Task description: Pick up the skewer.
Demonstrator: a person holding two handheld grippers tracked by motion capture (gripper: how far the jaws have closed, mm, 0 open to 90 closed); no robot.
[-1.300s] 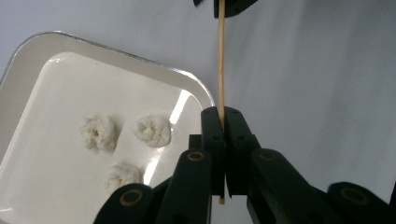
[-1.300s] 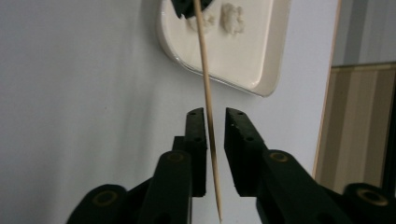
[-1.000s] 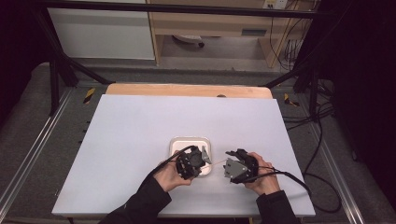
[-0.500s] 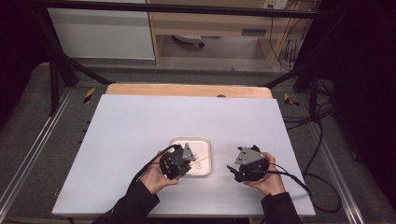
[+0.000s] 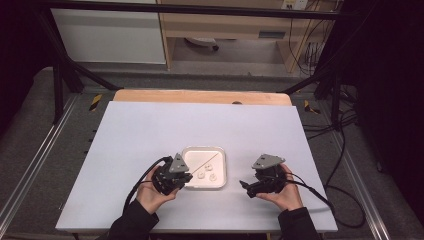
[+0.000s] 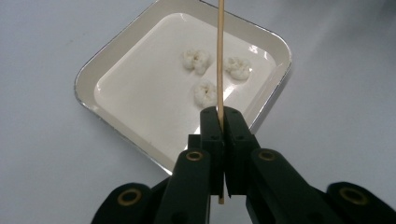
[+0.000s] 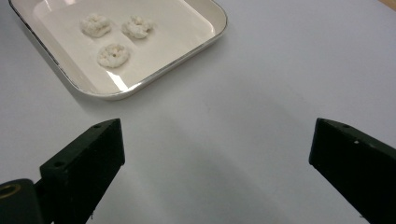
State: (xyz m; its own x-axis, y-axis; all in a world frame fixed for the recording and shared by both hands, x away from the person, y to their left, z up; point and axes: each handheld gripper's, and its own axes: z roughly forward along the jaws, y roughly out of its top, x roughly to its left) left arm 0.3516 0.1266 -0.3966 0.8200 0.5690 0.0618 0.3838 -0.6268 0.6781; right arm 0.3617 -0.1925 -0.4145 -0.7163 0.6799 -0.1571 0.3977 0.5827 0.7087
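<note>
High view. We log a white table (image 5: 150, 130) with a square tray (image 5: 192, 152) near its front edge. In the tray: three pale lumps (image 5: 207, 175), perhaps dough or popcorn; we cannot tell which. A thin skewer (image 5: 205, 161) slants over the tray. The left gripper (image 5: 186, 176) sits at the tray's left edge, held in a hand (image 5: 152, 196). The right gripper (image 5: 246, 186) lies to the right of the tray, apart from it. A second ago both grippers were close together at the tray's front; since then the left has shifted left and the right has drawn away to the right. We take this to mean the skewer now rests with the left alone.

Left gripper view. The jaws are pinched tight on the skewer (image 6: 219, 56), which runs up from between them and across the tray (image 6: 93, 70). It passes just beside one lump (image 6: 205, 93) and between two others (image 6: 196, 60), (image 6: 237, 67). Whether its tip touches anything we cannot see; it leaves the top of the frame.

Right gripper view. The jaws stand wide apart and hold nothing, over bare table (image 7: 261, 93). The tray (image 7: 196, 42) and its three lumps (image 7: 113, 55) lie ahead and to the left.

Judgement: no lump is on the skewer yet. The freed right gripper looks ready to fetch one.
</note>
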